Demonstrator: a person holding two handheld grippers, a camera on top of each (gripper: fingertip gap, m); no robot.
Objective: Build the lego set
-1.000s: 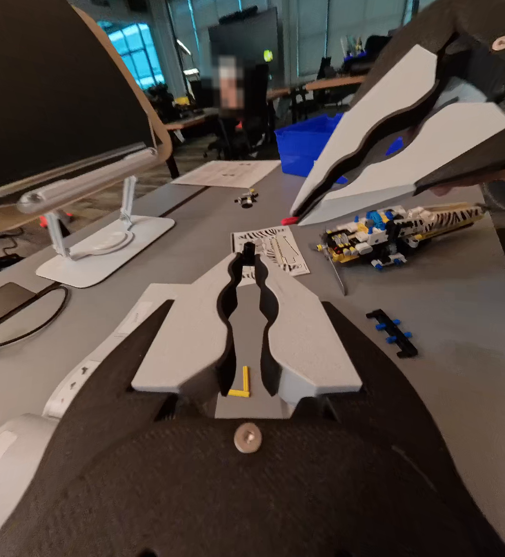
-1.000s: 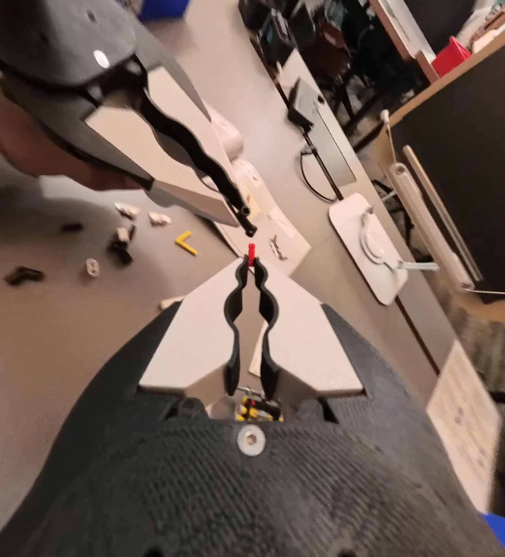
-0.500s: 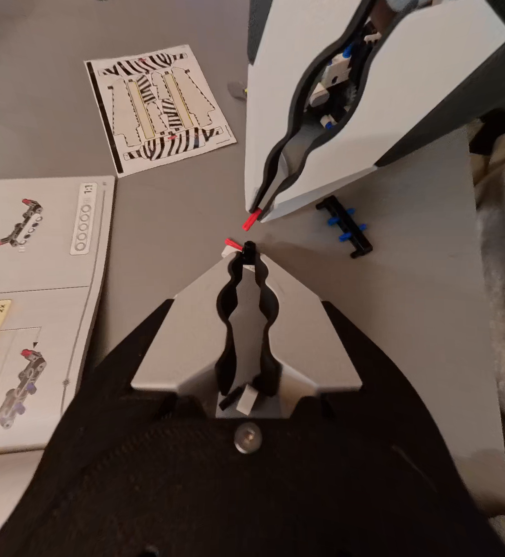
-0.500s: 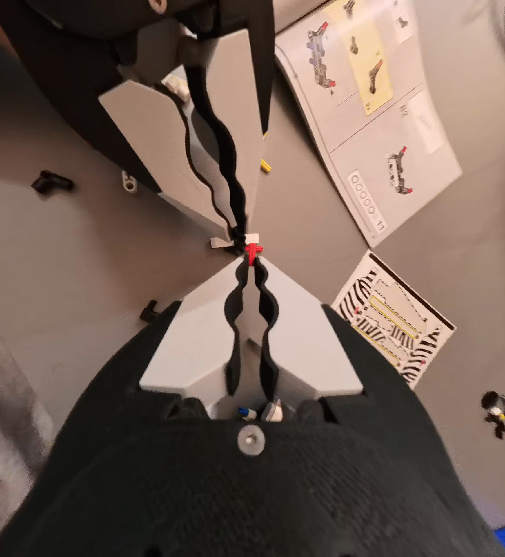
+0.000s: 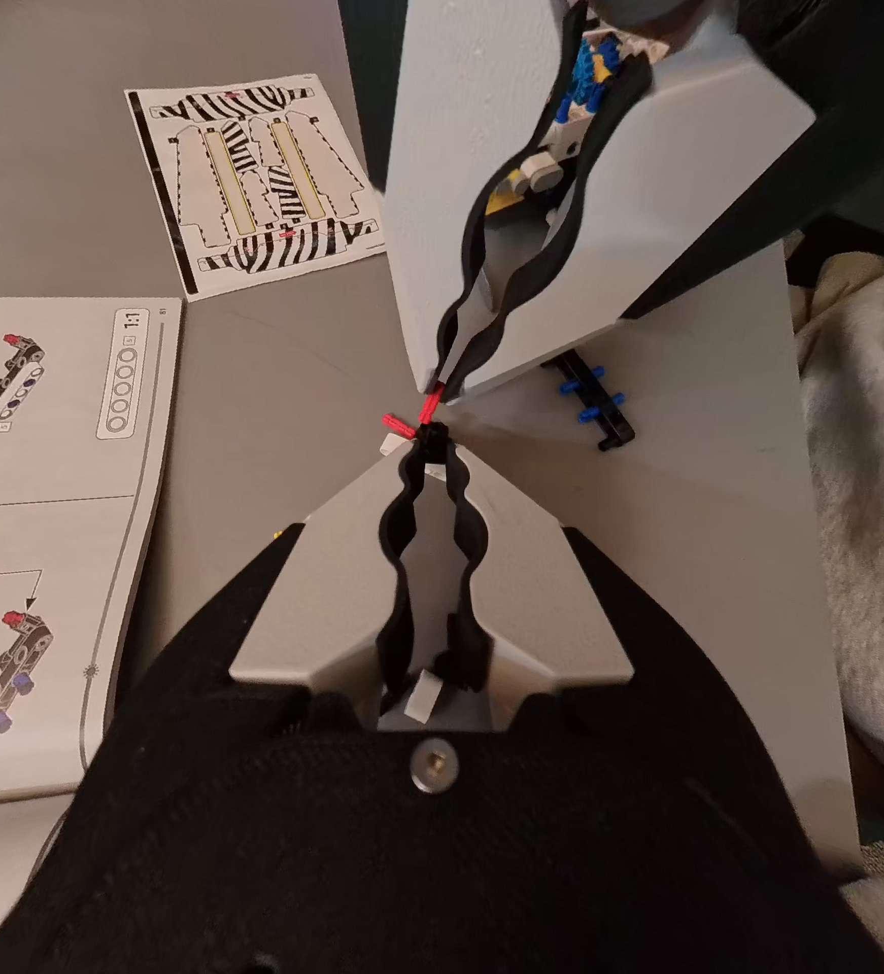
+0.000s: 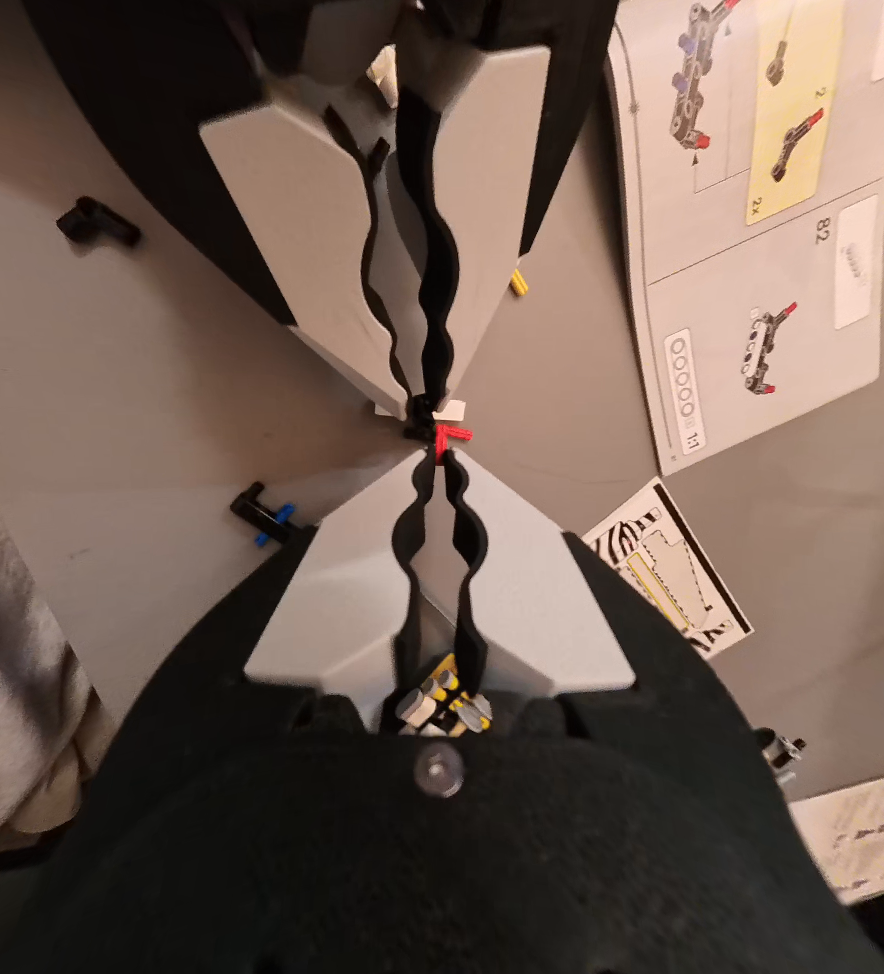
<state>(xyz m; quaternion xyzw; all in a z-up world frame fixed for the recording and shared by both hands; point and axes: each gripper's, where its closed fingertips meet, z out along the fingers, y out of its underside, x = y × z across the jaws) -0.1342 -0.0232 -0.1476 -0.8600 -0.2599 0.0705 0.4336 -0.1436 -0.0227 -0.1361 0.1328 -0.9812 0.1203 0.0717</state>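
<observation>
My left gripper (image 5: 431,448) is shut on a small black connector (image 5: 432,435), with a red pin (image 5: 396,423) sticking out of its left side. My right gripper (image 6: 437,458) is shut on a second red pin (image 6: 441,445). In the left wrist view it reaches in from the upper right (image 5: 444,387) and its pin's free end touches the black connector. In the right wrist view the left gripper (image 6: 421,403) comes down from the top, tip to tip with mine. A small white piece (image 6: 450,410) lies on the table under the tips.
An open instruction booklet (image 5: 50,474) and a zebra sticker sheet (image 5: 255,179) lie on the grey table. A black beam with blue pins (image 5: 595,400), a black angled piece (image 6: 97,224) and a yellow piece (image 6: 520,282) lie loose. The built model (image 5: 577,105) shows behind the right fingers. Pale cloth (image 5: 861,474) lies past the table edge. The grippers are tip to tip, or close to it. Both grippers' tips are roughly 12 cm from the black angled piece (image 6: 97,224).
Both grippers tipped down toward the table and moved together. The right gripper's red pin, apart from the black connector half a second ago, now touches it.
</observation>
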